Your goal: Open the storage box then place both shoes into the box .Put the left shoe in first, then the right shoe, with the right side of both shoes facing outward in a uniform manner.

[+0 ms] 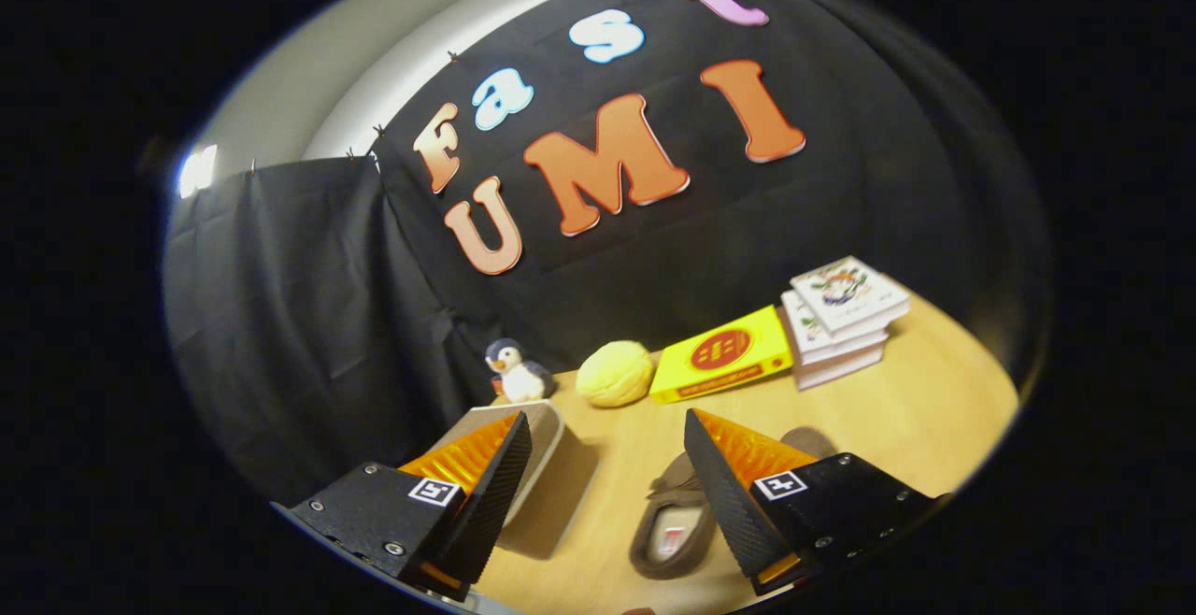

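Observation:
My gripper (605, 419) is open, its fingers spread wide above the wooden table (897, 419), with nothing between them. A brown slipper-like shoe (675, 526) lies on the table just below and beside the right finger (724, 493), its opening facing up; part of it is hidden by that finger. Behind the left finger (495, 484) stands the storage box (551, 465), a pale box with a light rim; whether it is open or closed is unclear, since the finger covers much of it.
At the back of the table sit a small penguin toy (517, 371), a yellow plush ball (615, 373), a flat yellow box (721, 354) and a stack of books (841, 318). Black cloth walls close the back and left.

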`<state>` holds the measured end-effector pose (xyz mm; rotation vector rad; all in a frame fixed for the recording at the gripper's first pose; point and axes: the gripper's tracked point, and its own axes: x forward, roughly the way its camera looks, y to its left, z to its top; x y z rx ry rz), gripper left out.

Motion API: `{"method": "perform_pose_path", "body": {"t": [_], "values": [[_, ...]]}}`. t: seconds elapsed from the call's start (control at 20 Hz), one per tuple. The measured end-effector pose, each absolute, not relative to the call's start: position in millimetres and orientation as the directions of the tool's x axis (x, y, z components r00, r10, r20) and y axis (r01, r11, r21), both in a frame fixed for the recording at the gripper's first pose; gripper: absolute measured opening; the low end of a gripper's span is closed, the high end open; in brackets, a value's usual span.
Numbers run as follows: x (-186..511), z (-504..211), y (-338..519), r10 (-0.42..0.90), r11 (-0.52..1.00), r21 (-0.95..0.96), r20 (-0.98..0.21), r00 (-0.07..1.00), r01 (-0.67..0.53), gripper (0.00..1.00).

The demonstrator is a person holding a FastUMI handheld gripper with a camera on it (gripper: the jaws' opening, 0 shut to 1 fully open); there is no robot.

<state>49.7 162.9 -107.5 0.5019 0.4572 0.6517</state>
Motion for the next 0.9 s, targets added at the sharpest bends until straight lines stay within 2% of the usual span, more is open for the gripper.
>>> {"method": "perform_pose_path", "body": {"t": [0.15, 0.3, 0.7, 0.9], "values": [[37, -125, 205, 0.789, 0.542, 0.696, -0.228, 0.570, -0.471, 0.98], [28, -150, 235, 0.865, 0.438, 0.785, -0.233, 0.445, -0.439, 0.98], [6, -176, 290, 0.961, 0.208, 0.948, -0.152, 0.230, -0.242, 0.98], [3, -188, 306, 0.976, 0.170, 0.968, -0.140, 0.164, -0.186, 0.98]]}}
